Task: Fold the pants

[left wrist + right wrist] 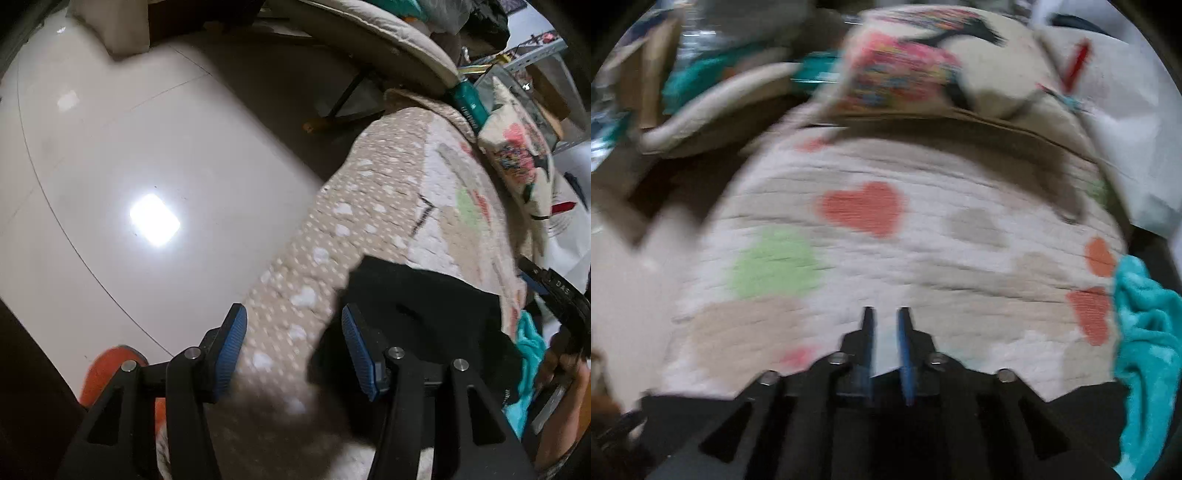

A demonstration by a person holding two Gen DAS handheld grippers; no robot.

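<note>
Black pants [424,295] lie on a quilt [369,206] printed with dots and hearts, close to its edge. My left gripper [291,310] hovers over that edge, open wide. Its right finger [360,350] is over the hem of the pants, its left finger [229,347] over the quilt's border. Nothing is pinched between them. My right gripper [886,311] points down at the heart-patterned quilt [864,210]. Its blue pads stand a narrow gap apart, and only quilt shows in the gap. The view is blurred. Dark cloth [1082,410] shows at its lower right.
Glossy tile floor [129,147] drops away left of the quilt, with an orange object [110,369] below. A flowered cushion [916,74] lies at the far side. Teal cloth [1145,332] is bunched at the right. A hand [569,398] holds the other gripper at the right edge.
</note>
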